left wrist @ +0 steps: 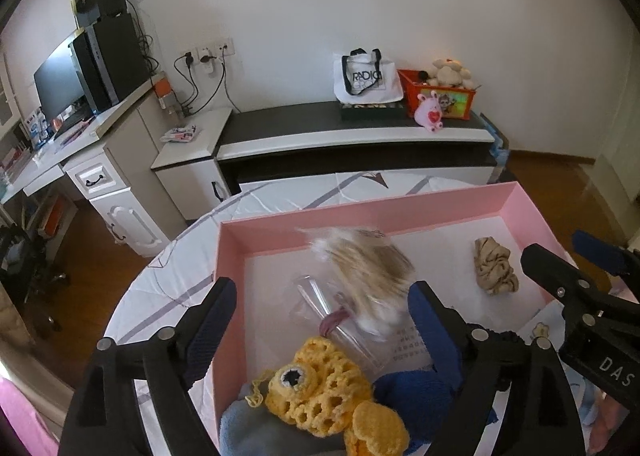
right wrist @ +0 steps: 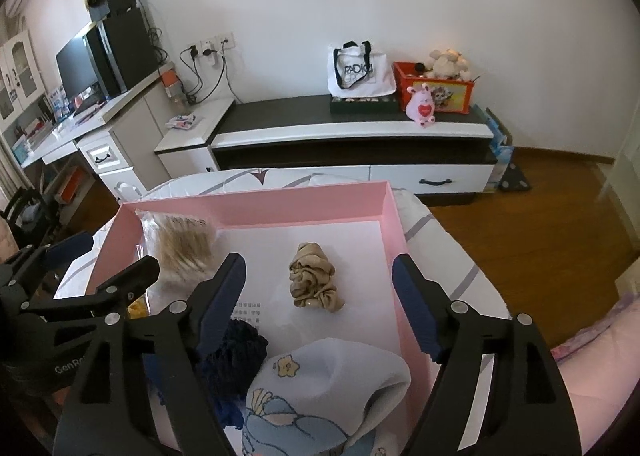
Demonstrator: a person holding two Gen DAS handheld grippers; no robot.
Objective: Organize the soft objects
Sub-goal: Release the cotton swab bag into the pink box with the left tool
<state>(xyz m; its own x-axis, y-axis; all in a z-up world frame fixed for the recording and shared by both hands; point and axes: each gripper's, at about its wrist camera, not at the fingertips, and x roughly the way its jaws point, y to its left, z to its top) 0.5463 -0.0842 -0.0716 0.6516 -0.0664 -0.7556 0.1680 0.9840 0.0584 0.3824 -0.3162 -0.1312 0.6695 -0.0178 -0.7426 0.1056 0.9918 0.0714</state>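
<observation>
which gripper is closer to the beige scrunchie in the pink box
Right. The right gripper points at the beige scrunchie, which lies just beyond its open fingertips. The left gripper sits over at the box's other side, by the yellow crochet toy.

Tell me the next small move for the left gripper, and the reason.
Probably lift the left gripper clear of the pink box. Its jaws stand open with nothing pressed between them, and the clear packet of tan fluff already lies inside the box, past the yellow crochet toy.
</observation>
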